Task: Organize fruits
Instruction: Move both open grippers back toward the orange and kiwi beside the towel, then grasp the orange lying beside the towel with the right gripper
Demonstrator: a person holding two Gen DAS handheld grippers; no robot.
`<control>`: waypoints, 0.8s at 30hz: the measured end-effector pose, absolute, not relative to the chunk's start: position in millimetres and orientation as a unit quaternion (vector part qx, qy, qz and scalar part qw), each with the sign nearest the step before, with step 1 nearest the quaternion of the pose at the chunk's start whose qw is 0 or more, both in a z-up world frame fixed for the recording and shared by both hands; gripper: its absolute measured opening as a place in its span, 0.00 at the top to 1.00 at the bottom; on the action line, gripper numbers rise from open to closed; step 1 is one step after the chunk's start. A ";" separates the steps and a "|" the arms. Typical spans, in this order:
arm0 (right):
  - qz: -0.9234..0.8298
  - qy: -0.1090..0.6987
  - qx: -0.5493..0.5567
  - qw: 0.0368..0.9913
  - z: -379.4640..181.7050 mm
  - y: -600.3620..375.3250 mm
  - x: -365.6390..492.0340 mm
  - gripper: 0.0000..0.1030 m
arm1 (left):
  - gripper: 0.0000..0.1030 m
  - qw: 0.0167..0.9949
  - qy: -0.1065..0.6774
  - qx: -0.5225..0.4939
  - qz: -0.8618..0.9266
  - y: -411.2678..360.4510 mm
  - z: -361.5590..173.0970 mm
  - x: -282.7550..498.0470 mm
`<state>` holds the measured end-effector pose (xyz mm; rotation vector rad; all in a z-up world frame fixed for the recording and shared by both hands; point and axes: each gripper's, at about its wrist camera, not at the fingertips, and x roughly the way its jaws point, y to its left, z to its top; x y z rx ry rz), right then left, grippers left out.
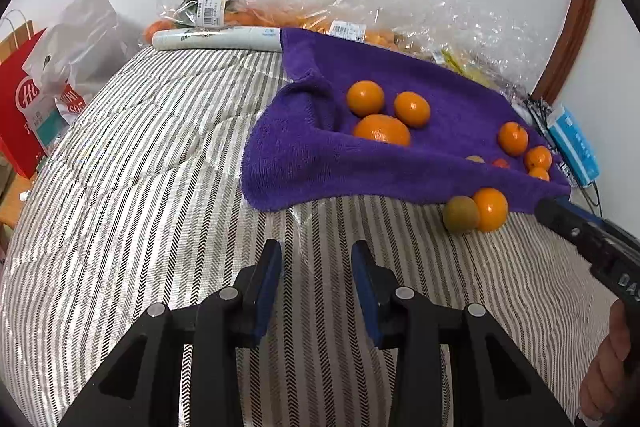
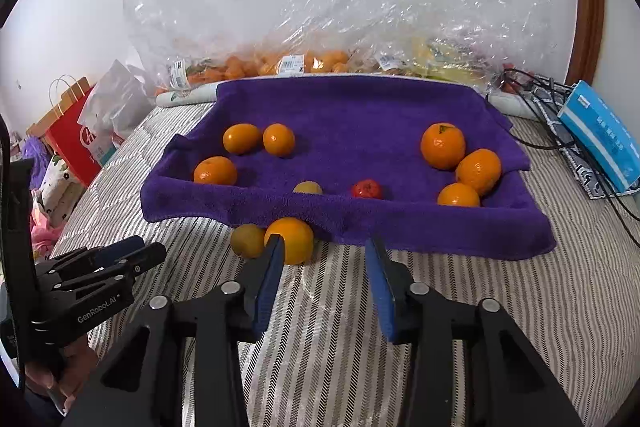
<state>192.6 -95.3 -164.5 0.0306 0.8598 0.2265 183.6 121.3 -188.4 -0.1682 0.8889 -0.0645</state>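
The right gripper (image 2: 322, 247) is hovering with its jaws apart over the striped bedding (image 2: 460, 307), holding nothing. Just ahead, an orange (image 2: 294, 237) and a yellow-green fruit (image 2: 247, 239) are lying touching each other at the near edge of the purple towel (image 2: 360, 119). On the towel, three oranges (image 2: 242, 138) are sitting at the left, three more (image 2: 443, 145) at the right, with a small yellow fruit (image 2: 307, 188) and a red fruit (image 2: 366, 189) between them. The left gripper (image 2: 140, 251) is showing at the left, over the bedding. Plastic bags (image 2: 320, 39) are lying behind the towel, a blue box (image 2: 600, 135) to the right.
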 end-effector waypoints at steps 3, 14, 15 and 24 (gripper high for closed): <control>0.113 0.422 0.014 0.900 -168.6 -92.1 196.9 0.66 | 0.66 0.900 0.425 -0.084 -0.035 121.6 -188.4 181.4; 0.139 0.432 0.011 0.891 -181.6 -71.7 211.0 0.66 | 0.66 0.900 0.421 -0.113 -0.034 129.4 -188.7 181.5; 0.140 0.434 0.011 0.890 -183.3 -70.1 212.0 0.66 | 0.66 0.900 0.420 -0.112 -0.033 128.9 -188.8 181.8; 0.133 0.450 0.006 0.883 -197.3 -68.2 220.7 0.66 | 0.66 0.899 0.419 -0.122 -0.033 131.7 -188.6 182.4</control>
